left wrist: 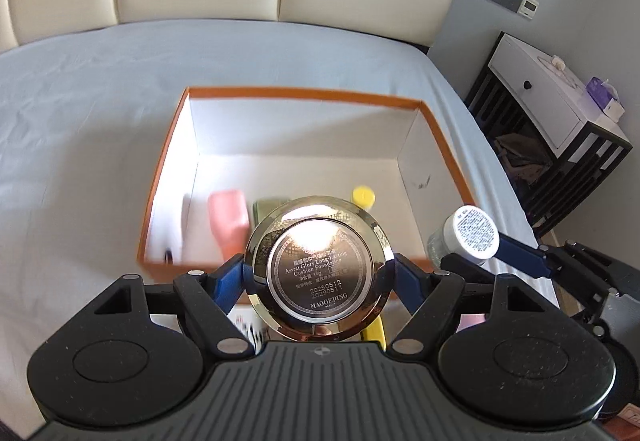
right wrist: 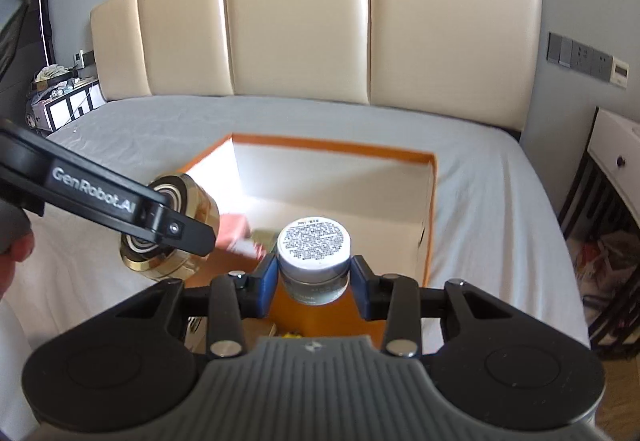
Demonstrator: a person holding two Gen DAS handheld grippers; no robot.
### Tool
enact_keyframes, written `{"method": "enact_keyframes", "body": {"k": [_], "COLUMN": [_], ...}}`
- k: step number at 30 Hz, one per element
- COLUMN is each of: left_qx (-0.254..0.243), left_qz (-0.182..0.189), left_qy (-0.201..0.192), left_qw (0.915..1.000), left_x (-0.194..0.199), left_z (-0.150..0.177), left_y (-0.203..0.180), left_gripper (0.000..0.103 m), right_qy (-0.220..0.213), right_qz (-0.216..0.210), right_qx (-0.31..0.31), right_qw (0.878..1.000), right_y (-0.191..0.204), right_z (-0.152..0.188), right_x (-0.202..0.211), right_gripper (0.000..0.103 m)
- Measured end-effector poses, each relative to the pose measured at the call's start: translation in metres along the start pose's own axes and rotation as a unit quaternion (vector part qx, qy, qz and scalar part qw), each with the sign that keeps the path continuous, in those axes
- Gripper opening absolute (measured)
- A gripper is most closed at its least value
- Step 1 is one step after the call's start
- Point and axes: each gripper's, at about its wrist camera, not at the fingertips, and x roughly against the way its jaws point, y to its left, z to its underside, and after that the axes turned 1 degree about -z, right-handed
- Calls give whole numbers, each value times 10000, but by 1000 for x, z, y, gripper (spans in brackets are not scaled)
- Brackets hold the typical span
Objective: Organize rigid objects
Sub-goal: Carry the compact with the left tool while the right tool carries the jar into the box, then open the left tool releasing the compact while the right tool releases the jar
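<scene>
Bed [left wrist: 80, 113] with pale blue-grey sheet, cream padded headboard [right wrist: 300, 25] behind, grey wall. Orange-rimmed cardboard box [left wrist: 444, 145], white inside, sits open on the sheet. Black-and-white nightstand [left wrist: 536, 81] stands off the bed's right edge.

My left gripper [left wrist: 318, 273] is clamped on a gold cushion foundation compact [left wrist: 318, 261], blue pads on both sides, printed base facing the camera, held above the box's near wall. My right gripper [right wrist: 314, 277] is clamped on a small glass cream jar [right wrist: 314, 253], white labelled bottom toward the lens, also over the box's near edge.

Inside the box, along the near side: a pink item [left wrist: 228, 221], a green item [left wrist: 264, 207] and a yellow cap [left wrist: 363, 196], all blurred; far half of the box floor is bare. Sheet is open left of and beyond the box; on the right the box sits near the mattress edge.

Left wrist view alone shows the compact's label and the jar from the side, at right. Right wrist view alone shows the compact side-on at left, part of a hand [right wrist: 12, 261] at the left edge, and a cluttered shelf [right wrist: 64, 97] beside the headboard.
</scene>
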Motion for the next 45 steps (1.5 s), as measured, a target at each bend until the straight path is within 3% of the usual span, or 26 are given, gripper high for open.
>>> {"method": "enact_keyframes", "body": {"k": [5, 12, 18, 24, 34, 45], "left_qx": [1, -70, 12, -23, 13, 213], "left_qz": [77, 77, 218, 77, -210, -359], "left_qy": [116, 505, 966, 1238, 1657, 1861], "left_qw": [9999, 9987, 9951, 9923, 9860, 9816], "left_x": [-34, -95, -153, -191, -215, -229], "left_z": [-34, -70, -88, -94, -93, -82], "left_y": [3, 6, 12, 18, 25, 30], "left_gripper": [88, 88, 88, 88, 88, 90], "right_qy": [90, 698, 1262, 1685, 2081, 2243], "right_qz": [16, -60, -64, -101, -195, -292], "right_qx": [180, 126, 344, 601, 659, 670], "right_qw": [9998, 9975, 9914, 9838, 9757, 9718], "right_y": [-14, -39, -46, -44, -34, -29], "right_z": [-32, -62, -70, -69, -66, -65], "right_x": [-29, -96, -150, -185, -213, -228], "right_gripper": [39, 39, 39, 39, 39, 39]}}
